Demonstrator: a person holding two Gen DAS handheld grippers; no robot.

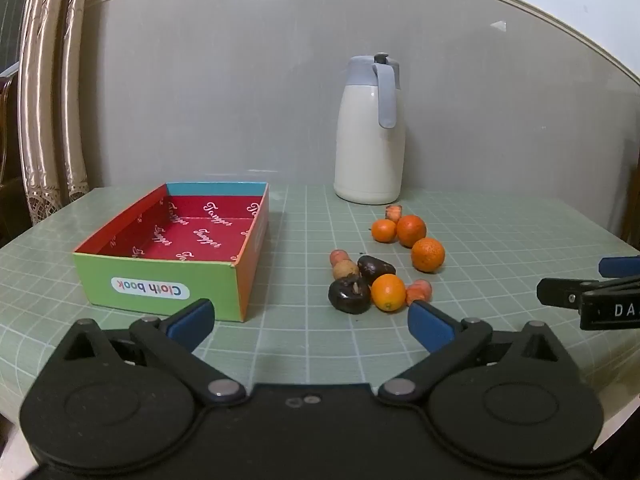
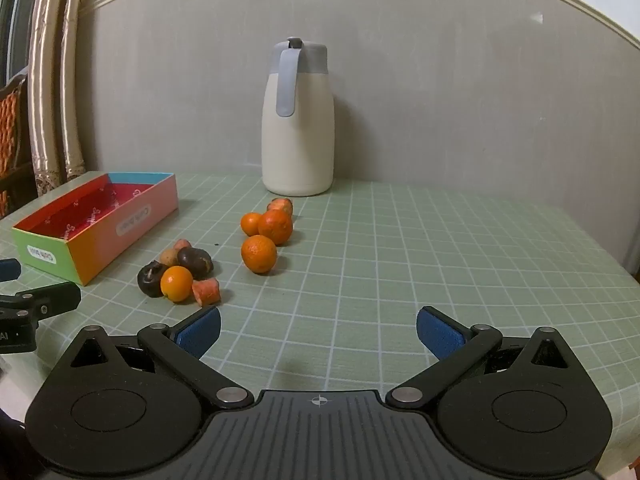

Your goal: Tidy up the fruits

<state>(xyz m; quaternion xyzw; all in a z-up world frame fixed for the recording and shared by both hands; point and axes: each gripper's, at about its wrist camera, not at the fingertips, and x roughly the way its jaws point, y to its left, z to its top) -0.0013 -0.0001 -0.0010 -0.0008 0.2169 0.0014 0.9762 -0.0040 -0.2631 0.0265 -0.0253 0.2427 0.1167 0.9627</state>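
An open cardboard box with a red inside and a green "Cloth book" front stands at the left; it also shows in the right wrist view. Fruits lie on the mat to its right: several oranges, two dark fruits, a small brown one and orange-pink pieces. My left gripper is open and empty, near the front of the fruit cluster. My right gripper is open and empty, to the right of the fruits.
A white thermos jug with a grey-blue lid stands at the back by the grey wall. The green grid mat covers the table. Curtains hang at the left. The right gripper's side shows at the left view's right edge.
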